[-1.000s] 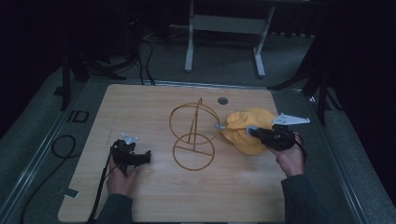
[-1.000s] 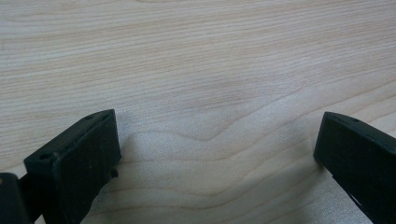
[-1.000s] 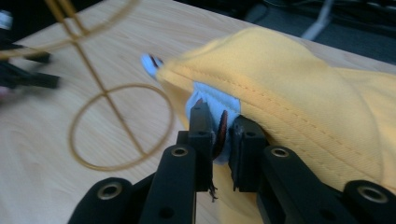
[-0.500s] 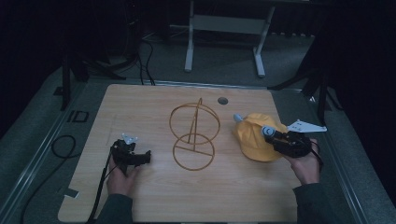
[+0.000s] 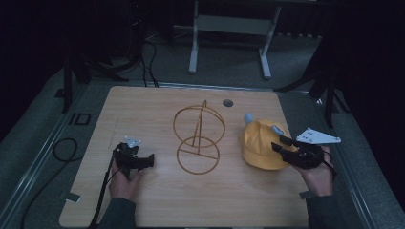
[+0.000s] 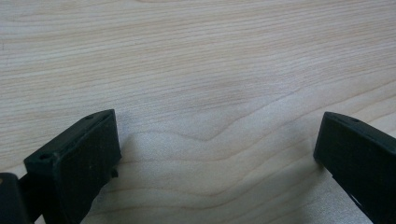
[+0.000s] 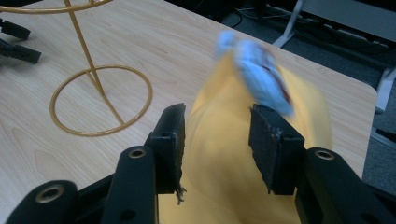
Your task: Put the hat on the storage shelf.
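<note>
Your right hand-held gripper (image 7: 217, 140) stands open, jaws astride the yellow cap (image 7: 224, 172) lying on the desk (image 5: 157, 200) beside the gold wire stand (image 5: 198, 140). Soft, light cloth: pinch a fold at the rim. Your left hand-held gripper (image 6: 215, 154) rests wide open.

Soft yellow cloth cap (image 5: 260, 150), thin golden metal wire stand (image 5: 198, 139), matt pale wood table (image 5: 143, 107)

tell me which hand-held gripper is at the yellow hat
The right hand-held gripper, jaws open at the yellow hat; the left hand-held gripper rests on bare table.
</note>
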Demonstrator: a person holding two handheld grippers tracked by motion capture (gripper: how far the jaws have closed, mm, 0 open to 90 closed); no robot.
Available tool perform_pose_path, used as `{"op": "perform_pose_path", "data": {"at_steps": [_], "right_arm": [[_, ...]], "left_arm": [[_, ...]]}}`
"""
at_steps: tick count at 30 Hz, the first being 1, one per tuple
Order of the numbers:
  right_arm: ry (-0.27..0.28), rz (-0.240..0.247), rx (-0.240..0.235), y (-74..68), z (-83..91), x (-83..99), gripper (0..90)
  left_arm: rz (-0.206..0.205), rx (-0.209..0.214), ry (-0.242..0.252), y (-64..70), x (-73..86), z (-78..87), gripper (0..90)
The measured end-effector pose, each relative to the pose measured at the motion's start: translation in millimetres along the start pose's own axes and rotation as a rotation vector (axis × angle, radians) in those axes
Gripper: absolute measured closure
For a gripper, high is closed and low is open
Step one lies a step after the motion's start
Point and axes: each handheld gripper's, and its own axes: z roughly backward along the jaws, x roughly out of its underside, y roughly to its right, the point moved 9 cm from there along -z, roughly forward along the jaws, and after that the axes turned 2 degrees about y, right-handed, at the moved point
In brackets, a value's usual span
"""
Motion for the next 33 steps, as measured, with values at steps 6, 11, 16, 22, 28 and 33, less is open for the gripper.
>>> {"op": "perform_pose_path", "data": {"at_steps": [6,11,16,22,28,33], "right_arm": [[0.006,0.019,0.006,1.9,6.2,-4.8,57.7],[-0.07,0.082,0.06,12.1,2.6,-5.9,63.1],[-0.176,0.165,0.078,18.9,-9.3,-1.3,66.1],[-0.254,0.183,0.073,25.0,-24.2,1.2,66.5],[-0.309,0.179,0.08,32.0,-38.0,-0.3,66.3],[-0.375,0.143,0.063,38.2,-50.5,0.7,61.6]], "left_arm": [[0.0,-0.001,0.0,0.0,0.0,0.0,0.4],[0.0,-0.001,-0.001,0.0,0.0,0.0,0.4],[0.0,-0.001,0.0,0.0,-0.1,-0.1,0.4],[0.0,-0.001,0.0,0.0,0.0,-0.1,0.4],[0.0,-0.001,-0.002,0.0,0.0,0.0,0.4],[0.003,-0.001,0.002,0.2,-0.2,-0.2,0.4]]}}
